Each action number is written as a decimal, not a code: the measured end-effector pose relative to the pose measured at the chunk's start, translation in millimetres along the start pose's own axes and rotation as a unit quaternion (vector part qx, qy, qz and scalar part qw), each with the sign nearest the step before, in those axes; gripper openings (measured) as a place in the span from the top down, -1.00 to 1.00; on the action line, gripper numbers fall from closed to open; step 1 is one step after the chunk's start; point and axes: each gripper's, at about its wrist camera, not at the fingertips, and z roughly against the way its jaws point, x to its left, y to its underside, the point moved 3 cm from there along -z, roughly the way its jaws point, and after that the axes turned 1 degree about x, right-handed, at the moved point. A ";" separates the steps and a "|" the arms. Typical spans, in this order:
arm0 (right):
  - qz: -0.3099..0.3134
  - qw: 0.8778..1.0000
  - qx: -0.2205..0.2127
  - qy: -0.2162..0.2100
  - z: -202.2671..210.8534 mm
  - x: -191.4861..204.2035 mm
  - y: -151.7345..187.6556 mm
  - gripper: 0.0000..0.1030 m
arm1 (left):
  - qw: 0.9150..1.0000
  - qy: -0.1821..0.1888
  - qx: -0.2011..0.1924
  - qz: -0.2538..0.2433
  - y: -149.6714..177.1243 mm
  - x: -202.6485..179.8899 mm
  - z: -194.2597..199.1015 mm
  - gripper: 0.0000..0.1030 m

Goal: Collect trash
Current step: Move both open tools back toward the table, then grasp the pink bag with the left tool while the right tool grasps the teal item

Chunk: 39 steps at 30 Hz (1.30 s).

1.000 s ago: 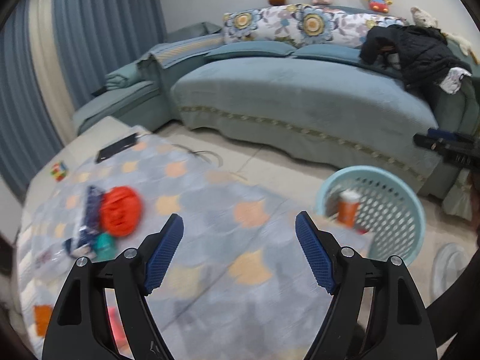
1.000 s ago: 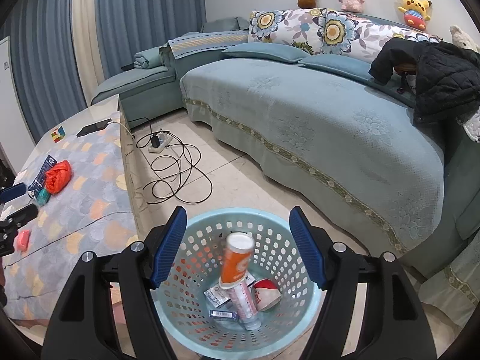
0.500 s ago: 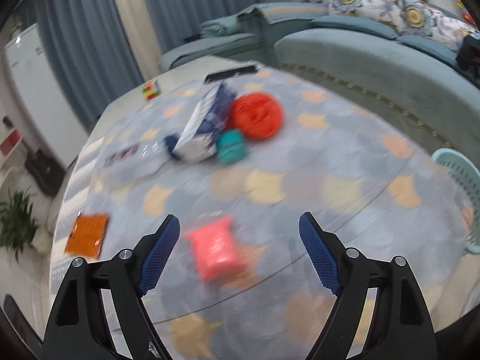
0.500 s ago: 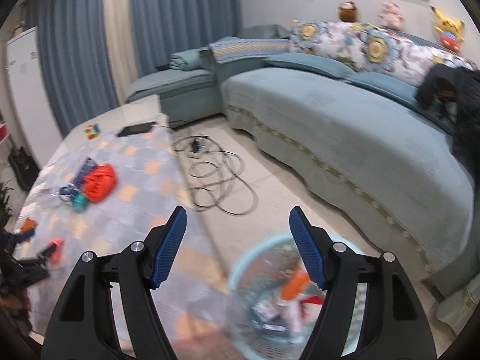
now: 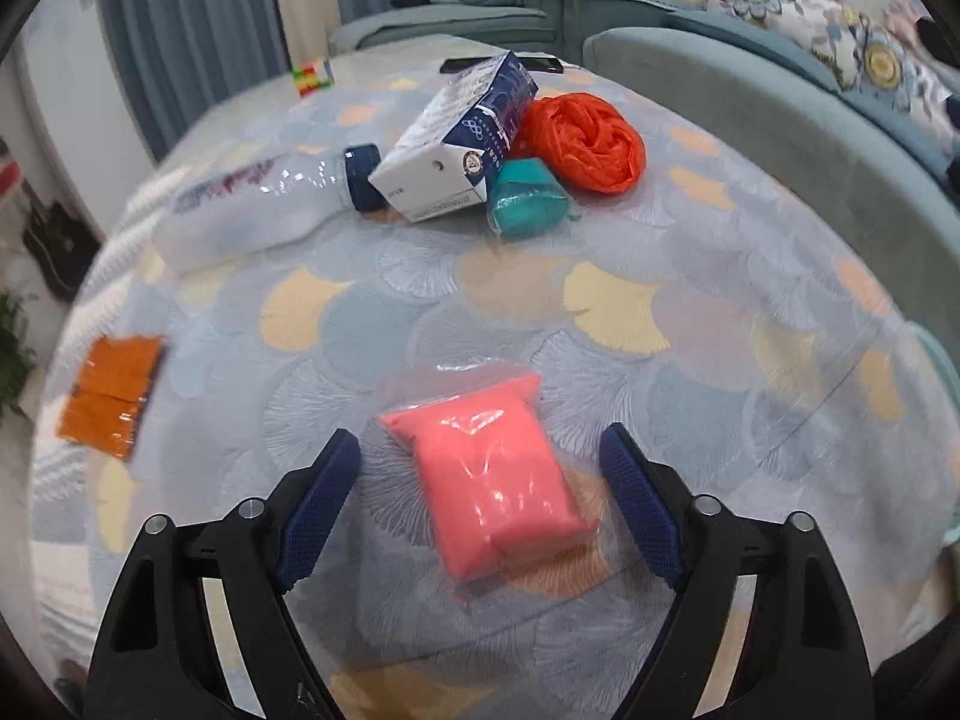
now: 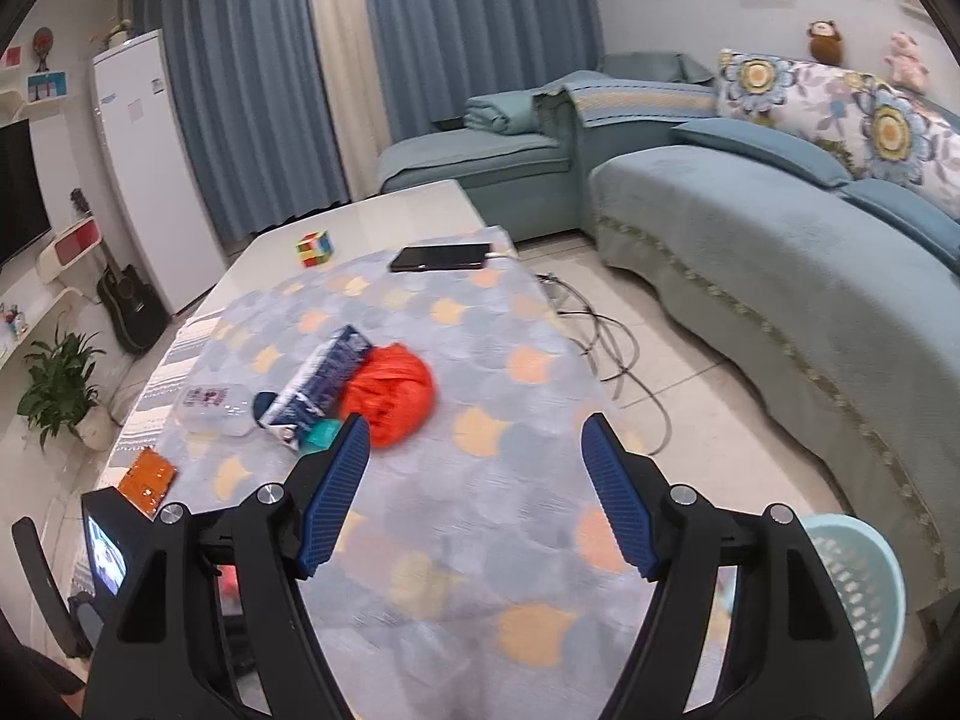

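A pink plastic packet [image 5: 495, 474] lies on the table's patterned cloth [image 5: 630, 276], between the tips of my open, empty left gripper [image 5: 480, 474]. Farther back lie a blue-white carton [image 5: 456, 138], a crumpled orange bag [image 5: 582, 141], a teal wad [image 5: 528, 204], a clear bottle [image 5: 252, 210] and an orange wrapper [image 5: 111, 393]. My right gripper [image 6: 474, 480] is open and empty above the table, with the orange bag [image 6: 393, 393] and carton [image 6: 324, 375] ahead to its left. The light blue trash basket [image 6: 858, 594] stands on the floor at the lower right.
A phone [image 6: 441, 257] and a puzzle cube [image 6: 314, 248] lie at the table's far end. Cables [image 6: 606, 348] trail on the floor between table and teal sofa [image 6: 750, 252]. The left gripper's camera body [image 6: 111, 546] shows at the lower left.
My left gripper swung from the basket side to the table and came down around the pink packet. My right gripper lifted away from over the basket and now faces the table.
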 end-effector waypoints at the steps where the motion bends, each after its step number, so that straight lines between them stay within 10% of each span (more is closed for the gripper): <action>1: 0.006 1.000 0.004 -0.003 -7.8 7.3 0.3 -0.34 | 1.000 0.003 -0.004 0.002 -1.0 2.5 1.4 -0.07; 2: 0.013 1.000 0.012 -0.007 -18.4 17.0 1.1 -0.34 | 1.000 0.001 -0.006 -0.003 -2.1 4.5 3.4 0.31; 11: 0.069 0.992 0.099 -0.028 -104.5 82.5 37.3 -0.34 | 0.998 0.040 -0.035 0.034 -6.2 31.2 40.5 0.33; 25: 0.088 0.988 0.128 -0.026 -175.0 131.4 47.3 -0.34 | 0.993 0.000 -0.044 0.105 -14.4 103.7 56.7 0.32; 27: 0.080 0.988 0.132 -0.024 -185.6 130.2 43.3 -0.28 | 0.993 -0.004 -0.044 0.111 -13.3 112.3 57.9 0.32; 29: 0.078 0.986 0.146 -0.027 -194.3 128.7 42.8 0.28 | 0.992 -0.006 -0.043 0.118 -13.2 118.7 58.6 0.32; 39: 0.101 0.987 0.122 -0.033 -163.5 127.5 45.3 0.35 | 0.993 -0.012 -0.063 0.094 -22.6 108.8 66.6 0.32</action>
